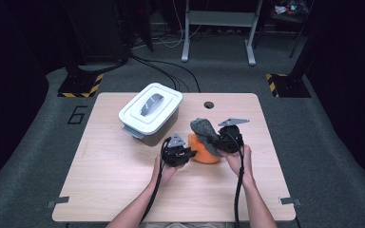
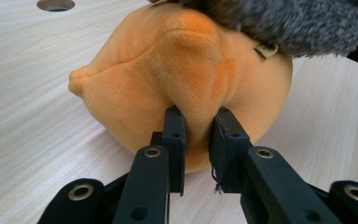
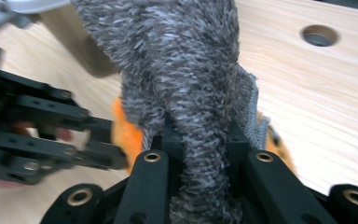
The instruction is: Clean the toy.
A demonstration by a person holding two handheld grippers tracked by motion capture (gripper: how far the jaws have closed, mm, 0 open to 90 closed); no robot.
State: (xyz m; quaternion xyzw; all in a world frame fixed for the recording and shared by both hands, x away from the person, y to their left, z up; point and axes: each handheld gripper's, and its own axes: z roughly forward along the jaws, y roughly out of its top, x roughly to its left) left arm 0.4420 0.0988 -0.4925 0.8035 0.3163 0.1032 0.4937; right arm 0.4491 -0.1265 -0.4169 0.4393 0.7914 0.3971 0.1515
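I see the wooden table (image 1: 123,180) first, and I place everything else against the white lidded bin (image 1: 150,112) standing at its far left-centre. The bin is shut, with a grey handle on its lid. Just to the near right of the bin lies the orange plush toy (image 1: 203,152), resting on the tabletop, close to the bin but apart from it. A shaggy grey cloth (image 1: 205,129) is draped over the toy's top, on the side away from the bin, and rises above it. My left gripper (image 1: 184,153) sits on the toy's bin-ward side; in the left gripper view its jaws are pinched into a fold of the orange plush (image 2: 186,79), clamping it. My right gripper (image 1: 224,142) is on the far side of the toy from the bin, its jaws closed tight on a bunch of the grey cloth (image 3: 186,70).
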